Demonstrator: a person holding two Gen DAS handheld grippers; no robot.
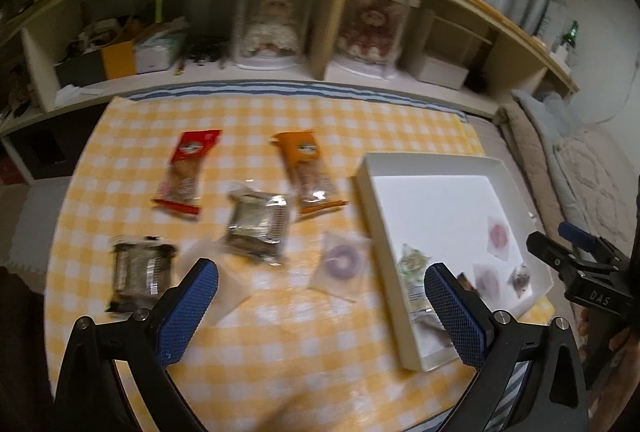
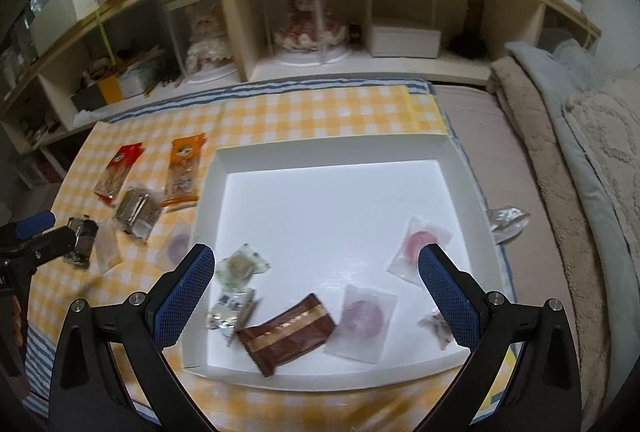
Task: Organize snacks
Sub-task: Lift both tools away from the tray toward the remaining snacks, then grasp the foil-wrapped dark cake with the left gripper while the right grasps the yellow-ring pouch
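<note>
- The white tray [image 2: 460, 168] sat on the right of the yellow checked cloth [image 1: 256, 332]. It held 7 snacks: a brown bar [image 2: 289, 332], 2 green-and-white packets, 3 clear sachets and a small dark wrapped piece.
- 7 snacks lay loose on the cloth left of the tray. The largest were the red packet [image 1: 188, 172], the orange packet [image 1: 310, 172] and 2 silver packs; 2 flat sachets and a paler packet lay nearer you.
- Your left gripper [image 1: 320, 312] hung above these, jaws wide and empty. Judging by that, you did best to lower squarely over the ring sachet [image 1: 342, 262] and pinch its edges.
- Your right gripper [image 2: 316, 296] hovered over the tray, jaws spread, holding nothing.
</note>
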